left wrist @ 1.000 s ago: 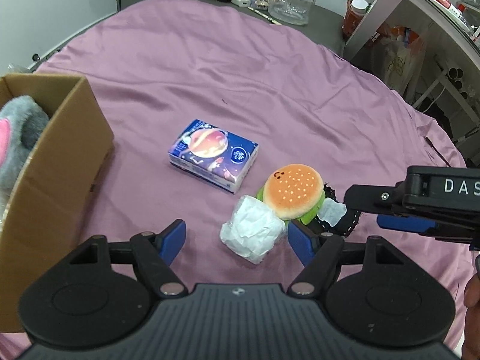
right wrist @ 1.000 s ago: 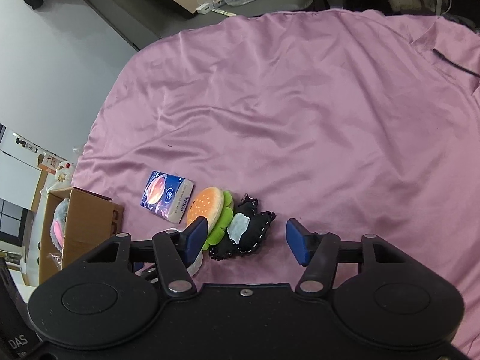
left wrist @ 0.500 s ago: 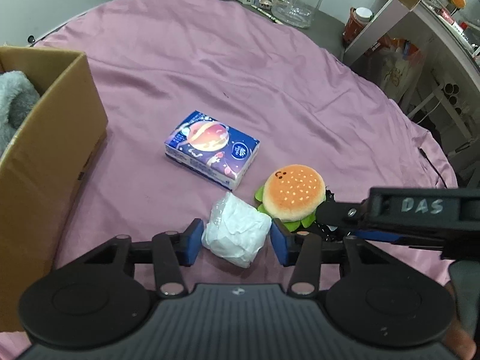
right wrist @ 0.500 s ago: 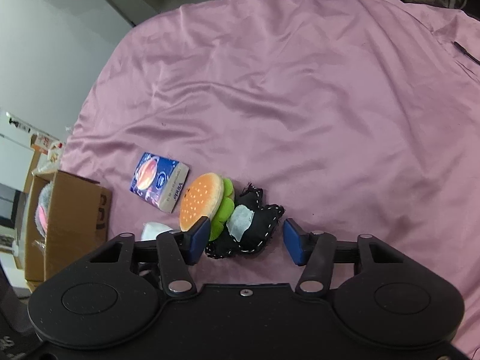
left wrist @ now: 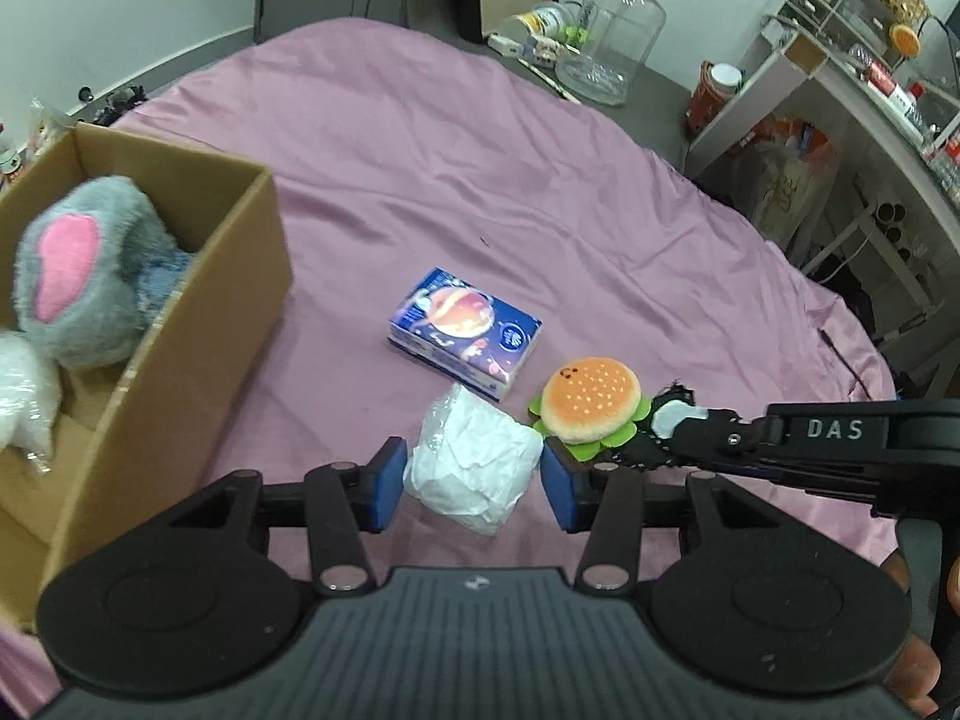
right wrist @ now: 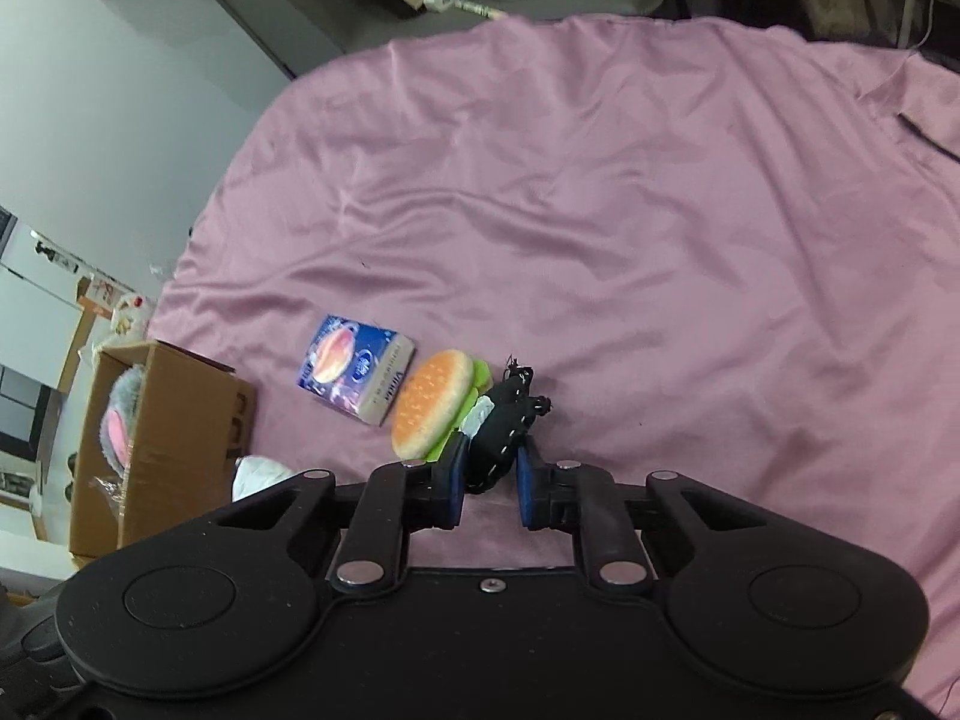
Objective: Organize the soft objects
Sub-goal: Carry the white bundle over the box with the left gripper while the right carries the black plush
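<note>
One cardboard box [left wrist: 198, 324] is holding a grey plush [left wrist: 78, 276]. Left gripper [left wrist: 474, 480] is clamping a white packet [left wrist: 474, 462]; right gripper [right wrist: 491, 480] is pinching a black plush [right wrist: 501, 432] beside the burger plush [left wrist: 591, 399] and tissue pack [left wrist: 465, 330].

Right tool [right wrist: 491, 483] clamped on black plush [right wrist: 501, 435], burger plush [right wrist: 429, 403] adjacent.

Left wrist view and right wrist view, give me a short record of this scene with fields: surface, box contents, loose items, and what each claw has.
surface: pink cloth
box: cardboard box holding a grey plush
loose items: tissue pack, burger plush
left claw: shut on white wrapped bundle
right claw: shut on black plush
</note>
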Available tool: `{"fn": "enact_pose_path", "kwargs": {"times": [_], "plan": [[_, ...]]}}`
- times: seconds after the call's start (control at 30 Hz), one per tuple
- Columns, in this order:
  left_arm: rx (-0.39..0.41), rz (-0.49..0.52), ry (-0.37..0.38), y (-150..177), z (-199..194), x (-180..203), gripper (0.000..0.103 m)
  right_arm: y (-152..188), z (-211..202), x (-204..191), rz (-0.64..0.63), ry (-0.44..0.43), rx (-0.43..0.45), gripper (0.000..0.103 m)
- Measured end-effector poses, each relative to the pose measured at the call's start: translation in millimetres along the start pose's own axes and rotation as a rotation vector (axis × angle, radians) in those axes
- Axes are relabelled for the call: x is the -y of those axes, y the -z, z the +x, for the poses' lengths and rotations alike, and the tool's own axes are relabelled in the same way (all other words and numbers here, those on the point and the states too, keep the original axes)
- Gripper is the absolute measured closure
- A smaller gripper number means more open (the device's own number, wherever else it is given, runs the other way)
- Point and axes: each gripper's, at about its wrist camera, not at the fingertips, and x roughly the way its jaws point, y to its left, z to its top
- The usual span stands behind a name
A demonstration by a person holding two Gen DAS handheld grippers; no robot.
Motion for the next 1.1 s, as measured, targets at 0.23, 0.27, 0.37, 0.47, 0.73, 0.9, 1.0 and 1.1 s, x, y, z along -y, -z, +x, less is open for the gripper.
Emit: {"fn": "enact_pose_path", "kwargs": {"times": [0.23, 0.27, 0.37, 0.47, 0.73, 0.9, 1.0, 1.1], "plan": [[0.053, 0.014, -0.012, -3, -31, -9, 0.055, 6, -23, -11, -0.022, -0.007, 0.057, 0.086], [0.061, 0.013, -0.015, -3, -35, -11, 0.055, 7, -25, -13, -0.027, -0.007, 0.062, 0.086], [0.079, 0.012, -0.023, -4, -47, -16, 0.055, 10, -31, -20, -0.040, -0.011, 0.079, 0.086], [0.099, 0.007, -0.031, -6, -59, -23, 0.055, 13, -38, -26, -0.055, -0.021, 0.097, 0.086], [0.143, -0.019, -0.069, -12, -87, -52, 0.055, 17, -53, -48, -0.102, -0.060, 0.157, 0.086], [0.155, -0.034, -0.085, -15, -98, -69, 0.055, 19, -56, -66, -0.140, -0.069, 0.177, 0.086], [0.163, -0.039, -0.092, -16, -103, -79, 0.055, 21, -58, -76, -0.163, -0.071, 0.189, 0.086], [0.169, -0.048, -0.100, -18, -107, -90, 0.055, 23, -59, -85, -0.177, -0.082, 0.200, 0.086]]}}
